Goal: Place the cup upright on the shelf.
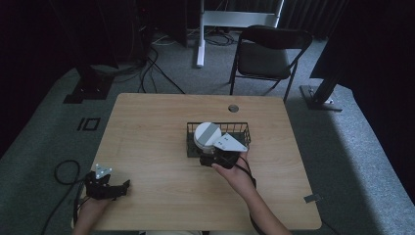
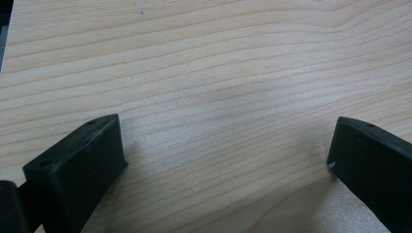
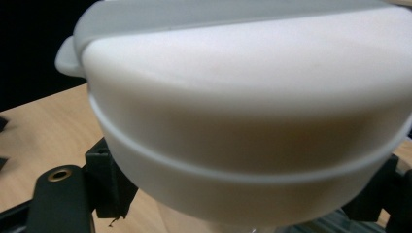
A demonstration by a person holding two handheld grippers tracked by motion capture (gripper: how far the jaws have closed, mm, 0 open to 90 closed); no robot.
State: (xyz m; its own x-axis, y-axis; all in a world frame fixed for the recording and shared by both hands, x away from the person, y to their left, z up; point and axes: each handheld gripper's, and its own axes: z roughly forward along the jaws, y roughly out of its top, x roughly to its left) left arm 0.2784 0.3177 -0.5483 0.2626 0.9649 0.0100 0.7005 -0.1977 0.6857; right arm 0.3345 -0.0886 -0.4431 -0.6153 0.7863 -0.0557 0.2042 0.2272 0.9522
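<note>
Left tool agape low at table's corner, right tool clamped.

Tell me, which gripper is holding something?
The right gripper, over the wire basket, holds the white round container. The left gripper sits open near the table's corner, jaws holding nothing.

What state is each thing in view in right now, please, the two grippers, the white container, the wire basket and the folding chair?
Left gripper: open, jaws wide apart over bare table, holding nothing.
Right gripper: jaws on either side of the white container; firm closure cannot be told.
White container: lid on, upright, at the wire basket.
Wire basket: upright on the table.
Folding chair: unfolded, unoccupied.
</note>
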